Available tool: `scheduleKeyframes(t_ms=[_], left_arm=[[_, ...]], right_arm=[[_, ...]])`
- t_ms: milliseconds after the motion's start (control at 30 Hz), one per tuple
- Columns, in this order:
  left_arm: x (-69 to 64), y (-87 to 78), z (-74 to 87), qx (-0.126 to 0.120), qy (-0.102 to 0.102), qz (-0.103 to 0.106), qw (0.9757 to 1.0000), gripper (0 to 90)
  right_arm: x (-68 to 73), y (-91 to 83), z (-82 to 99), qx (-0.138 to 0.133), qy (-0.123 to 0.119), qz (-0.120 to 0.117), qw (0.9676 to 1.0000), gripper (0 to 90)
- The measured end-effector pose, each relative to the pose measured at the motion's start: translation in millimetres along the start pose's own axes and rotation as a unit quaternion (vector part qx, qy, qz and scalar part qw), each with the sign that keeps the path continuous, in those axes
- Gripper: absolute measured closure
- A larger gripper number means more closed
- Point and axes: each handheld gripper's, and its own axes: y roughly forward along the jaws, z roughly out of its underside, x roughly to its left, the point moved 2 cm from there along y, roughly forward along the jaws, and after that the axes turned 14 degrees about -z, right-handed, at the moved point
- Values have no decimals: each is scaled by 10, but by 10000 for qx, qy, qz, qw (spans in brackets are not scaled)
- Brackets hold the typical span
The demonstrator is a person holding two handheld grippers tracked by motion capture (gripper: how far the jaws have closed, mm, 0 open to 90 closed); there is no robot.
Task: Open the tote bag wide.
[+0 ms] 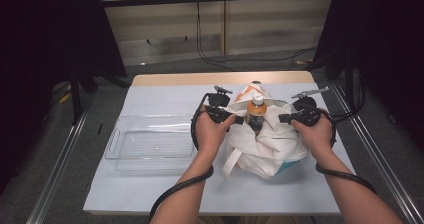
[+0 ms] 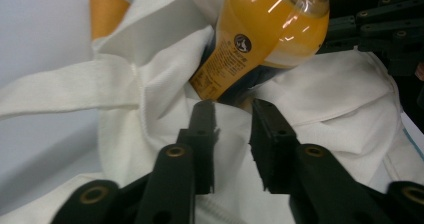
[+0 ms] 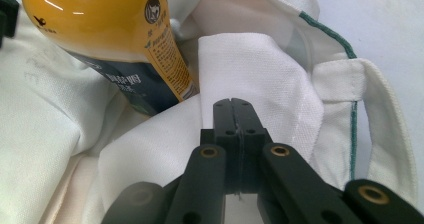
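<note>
Closest in, the left tongs point(image 2: 232, 119) stand with a clear gap between their jaws and nothing pinched; white cloth of the tote bag point(image 2: 165, 79) lies just under and ahead of them. The right tongs point(image 3: 233, 115) are fully closed, jaw against jaw, over a fold of the same bag point(image 3: 260, 79); whether a thin bit of cloth is caught between them is hard to tell from here. Just beyond both pairs leans the orange drink bottle point(image 2: 272, 26), its label readable only in the gripper views, along with the bag's green-stitched hem. The high view adds the layout: the bottle point(image 1: 257, 111) stands upright in the bag's open mouth, directly between the left tongs point(image 1: 239, 119) and right tongs point(image 1: 283, 118), near both and touching neither. A clear plastic tray point(image 1: 150, 144) lies on the table point(image 1: 165, 96) just left of the bag.
</note>
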Motion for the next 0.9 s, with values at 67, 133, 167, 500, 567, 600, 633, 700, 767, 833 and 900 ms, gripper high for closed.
scheduleKeyframes(t_ms=[67, 133, 167, 500, 567, 600, 633, 700, 767, 833, 900], left_arm=[[-15, 55, 26, 29, 111, -22, 9999, 682], [-20, 77, 42, 80, 134, -16, 9999, 671], [-20, 77, 42, 80, 134, -16, 9999, 671], [-2, 223, 139, 399, 284, -98, 9988, 821], [8, 255, 152, 470, 279, -127, 9984, 853], [8, 255, 152, 470, 279, -127, 9984, 863], [13, 273, 166, 530, 251, -194, 9981, 875], [20, 273, 172, 566, 184, -221, 9980, 884], [43, 266, 183, 612, 114, -256, 9977, 887], [49, 266, 188, 620, 95, -281, 9976, 888], [63, 274, 209, 648, 57, -325, 9973, 890]], right_arm=[[-3, 9, 7, 11, 16, 0, 10000, 900], [-9, 20, 17, 21, 17, -1, 10000, 900], [-16, 25, 26, 43, 15, 14, 10000, 900], [-72, 34, 61, 35, 81, 43, 10000, 900], [-79, 39, 71, 46, 82, 63, 9999, 900], [-82, 42, 74, 33, 86, 63, 9999, 900], [-87, 43, 79, 27, 94, 49, 9999, 900], [-93, 45, 87, 26, 105, 67, 9999, 900], [-102, 49, 99, 57, 85, 99, 9999, 900], [-108, 51, 108, 67, 102, 101, 9999, 900], [-130, 68, 137, 66, 119, 123, 9998, 900]])
